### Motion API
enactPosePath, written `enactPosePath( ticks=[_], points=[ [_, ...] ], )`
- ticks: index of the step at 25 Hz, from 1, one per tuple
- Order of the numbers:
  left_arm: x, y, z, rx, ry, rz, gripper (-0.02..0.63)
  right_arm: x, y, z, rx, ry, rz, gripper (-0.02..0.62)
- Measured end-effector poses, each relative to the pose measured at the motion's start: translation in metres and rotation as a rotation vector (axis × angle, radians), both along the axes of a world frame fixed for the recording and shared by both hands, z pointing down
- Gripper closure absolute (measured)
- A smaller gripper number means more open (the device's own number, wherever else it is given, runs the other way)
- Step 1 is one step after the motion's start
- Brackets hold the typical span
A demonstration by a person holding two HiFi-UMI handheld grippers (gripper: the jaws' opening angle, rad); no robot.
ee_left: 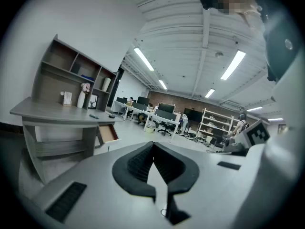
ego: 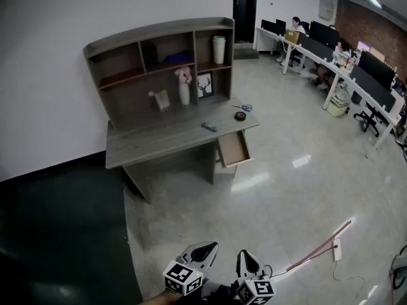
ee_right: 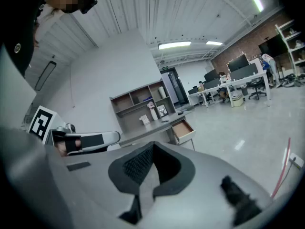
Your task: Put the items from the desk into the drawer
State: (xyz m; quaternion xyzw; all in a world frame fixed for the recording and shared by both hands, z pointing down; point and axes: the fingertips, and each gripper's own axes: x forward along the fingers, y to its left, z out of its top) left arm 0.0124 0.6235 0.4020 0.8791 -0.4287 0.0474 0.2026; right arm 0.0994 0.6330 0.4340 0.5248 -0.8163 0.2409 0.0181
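The grey worktop (ego: 159,138) with its shelf unit stands well ahead of both grippers, a wide stretch of floor between. At its right end the drawer (ego: 233,149) hangs pulled out and open, showing nothing inside from here. The task's things all lie on the worktop just above that drawer: scissors (ego: 242,107) near the right edge, a small round dark item (ego: 240,115) just beside them, and a slim bluish item (ego: 209,127) further left. Its long axis seems to run across the line of approach, though it is too small to be sure. The left gripper (ego: 205,251) and right gripper (ego: 247,257) sit side by side, each with fingers (ee_left: 136,163) pressed together on nothing. Both are about equally far off, but the right one looks better lined up with the scissors and drawer.
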Motion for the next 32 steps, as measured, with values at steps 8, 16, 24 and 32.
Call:
enactPosePath(
  ticks=[8, 16, 24, 32],
  points=[
    [-0.058, 0.002, -0.018, 0.043, 0.007, 0.101, 0.597, -0.086, -0.011, -0.031, 0.067, -0.009, 0.017, 0.584],
    [-0.082, -0.001, -0.02, 0.069, 0.006, 0.121, 0.597, -0.107, -0.018, -0.031, 0.077, 0.039, 0.011, 0.584],
    [-0.091, -0.006, -0.02, 0.075, 0.008, 0.126, 0.597, -0.11, -0.019, -0.036, 0.109, 0.046, 0.046, 0.584],
    [-0.087, -0.01, -0.013, 0.067, 0.021, 0.151, 0.597, -0.105, -0.022, -0.033, 0.121, 0.075, 0.069, 0.584]
  ],
)
